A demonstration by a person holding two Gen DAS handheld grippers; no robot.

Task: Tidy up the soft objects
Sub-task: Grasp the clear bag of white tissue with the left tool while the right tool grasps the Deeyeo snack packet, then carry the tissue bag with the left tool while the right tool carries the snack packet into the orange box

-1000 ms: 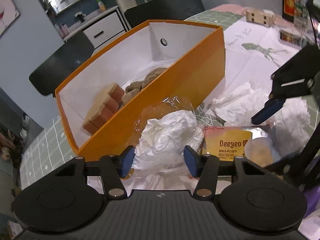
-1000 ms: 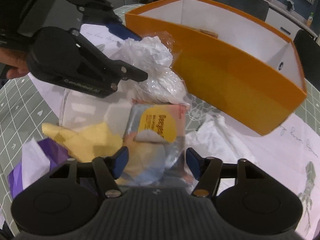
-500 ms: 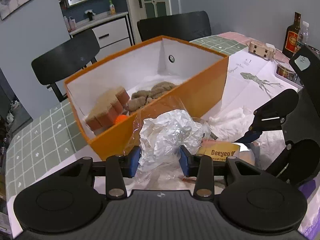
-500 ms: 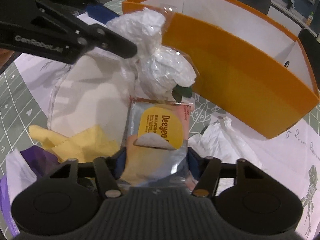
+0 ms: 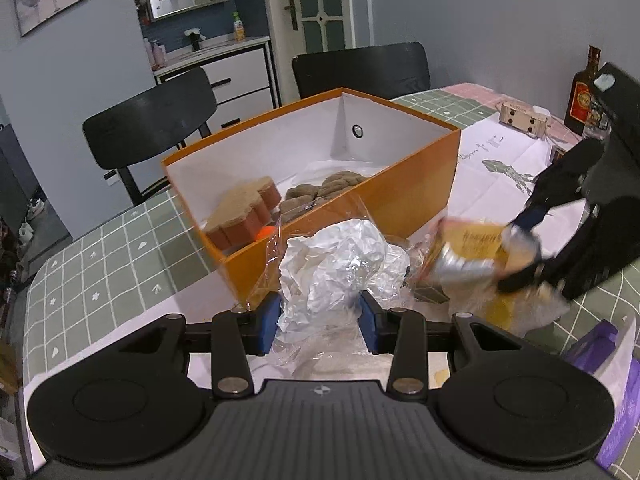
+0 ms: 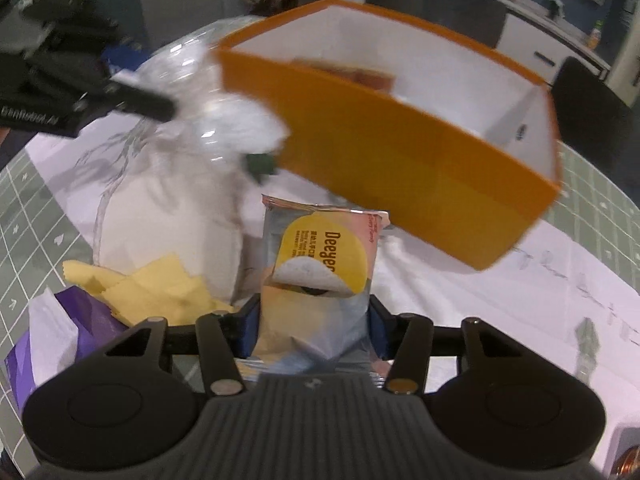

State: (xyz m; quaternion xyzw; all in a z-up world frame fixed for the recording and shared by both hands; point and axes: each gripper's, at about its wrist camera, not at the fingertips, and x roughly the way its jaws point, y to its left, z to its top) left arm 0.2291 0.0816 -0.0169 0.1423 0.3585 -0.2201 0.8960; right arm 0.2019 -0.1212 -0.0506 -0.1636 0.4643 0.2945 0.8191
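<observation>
Near the orange box [image 5: 400, 196], our left gripper [image 5: 319, 316] pinches the crumpled plastic bag [image 5: 340, 264]; our right gripper [image 6: 314, 326], jaws closing, clamps the Deeyeo wipes packet [image 6: 320, 280].

Landmark: box [image 5: 400, 196] on table [image 5: 100, 256]. Sponge [image 5: 244, 216] and cloth [image 5: 324, 188] inside box. Bag [image 5: 340, 264] just before box near wall. Pack [image 6: 320, 264] right of bag, before box. Two chairs [image 5: 360, 68] behind box. Bottle [image 5: 582, 96] far right of box, on table.
</observation>
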